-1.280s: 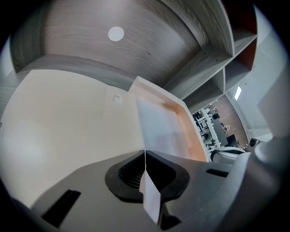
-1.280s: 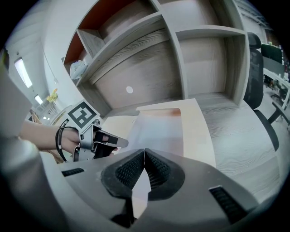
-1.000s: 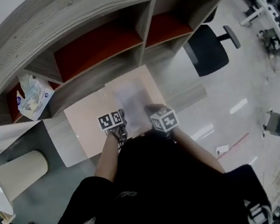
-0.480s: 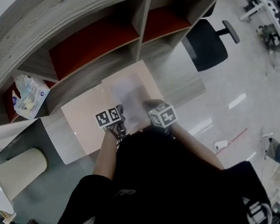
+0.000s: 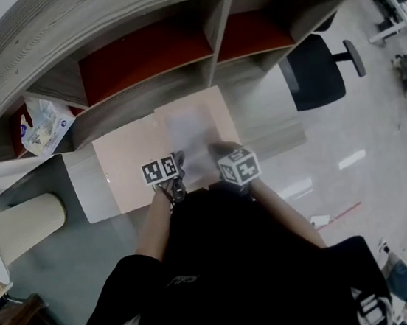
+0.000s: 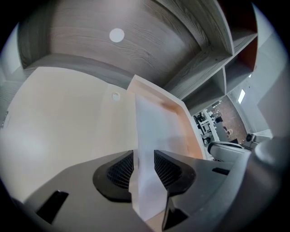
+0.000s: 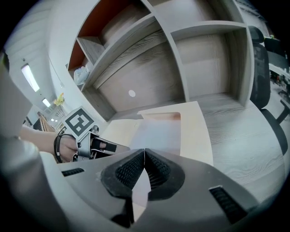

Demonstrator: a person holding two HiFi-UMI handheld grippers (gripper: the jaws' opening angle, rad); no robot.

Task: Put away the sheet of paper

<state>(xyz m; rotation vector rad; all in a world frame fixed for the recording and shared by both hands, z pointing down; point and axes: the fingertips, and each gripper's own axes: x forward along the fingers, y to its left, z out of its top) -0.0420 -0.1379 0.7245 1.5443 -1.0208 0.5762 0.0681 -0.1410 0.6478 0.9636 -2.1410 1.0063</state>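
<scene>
While right tongs [image 7: 144,155] pinch paper [image 7: 159,134], tray [image 7: 195,132] beneath

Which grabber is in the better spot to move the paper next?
Probably right. The right gripper is shut on the sheet of paper; the left gripper has just been opening its jaws, the sheet loose between them.

- Looks like an office or open workroom.
- Black swivel chair [image 5: 314,69] parked on a glossy pale floor [image 5: 368,166].
- Grey wood-grain shelving [image 5: 60,35] with open compartments backed in red.
- Rows of desks and equipment [image 5: 399,36] crowded at the far edge.
- Lit by long ceiling strip lights [image 7: 30,77].
</scene>
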